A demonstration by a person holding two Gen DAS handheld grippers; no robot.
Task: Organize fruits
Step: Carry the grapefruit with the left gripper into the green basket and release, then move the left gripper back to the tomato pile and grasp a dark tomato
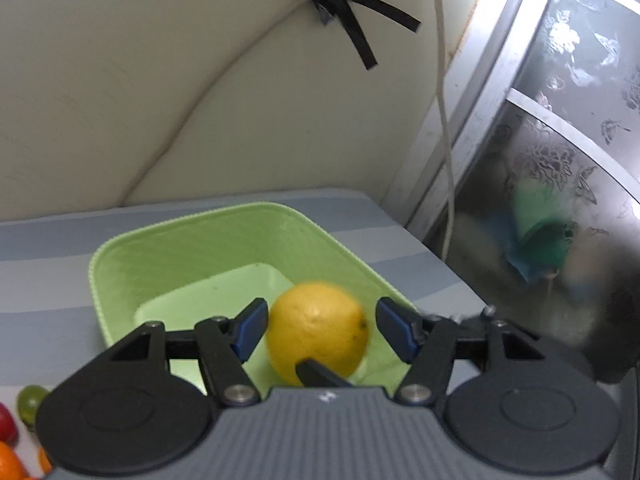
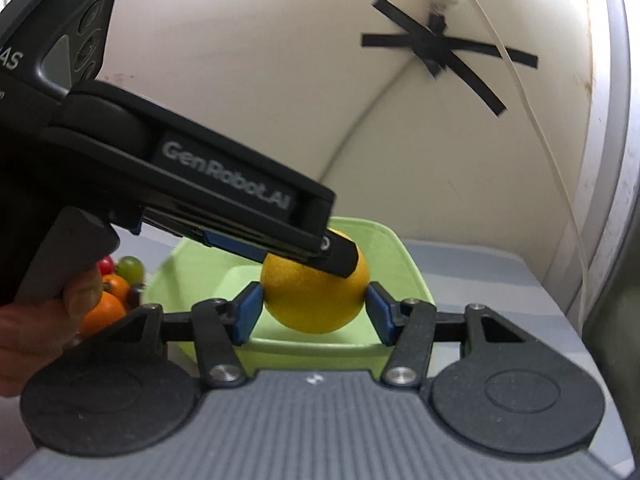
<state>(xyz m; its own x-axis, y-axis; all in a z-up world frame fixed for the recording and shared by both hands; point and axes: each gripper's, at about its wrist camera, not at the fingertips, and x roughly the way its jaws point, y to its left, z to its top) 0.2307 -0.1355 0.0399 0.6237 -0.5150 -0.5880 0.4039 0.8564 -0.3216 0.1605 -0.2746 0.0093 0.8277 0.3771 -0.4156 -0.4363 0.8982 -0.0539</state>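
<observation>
Lemon (image 1: 317,330) — yellow, rounded, dimpled, long axis unclear — sits over the green tray (image 1: 120,264); left gripper (image 1: 318,330) fingers spread around it, right gripper (image 2: 314,308) pads pinching its sides.

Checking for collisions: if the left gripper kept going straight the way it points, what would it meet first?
The yellow lemon, sitting between the open left gripper fingers over the green tray; beyond it probably the tray's wall.

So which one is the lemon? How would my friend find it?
Find the light green plastic tray on the striped grey-blue tablecloth. Inside it sits one round yellow lemon, between the right gripper pads. It is the tray's only visible fruit; the orange, red and green fruits lie outside.
</observation>
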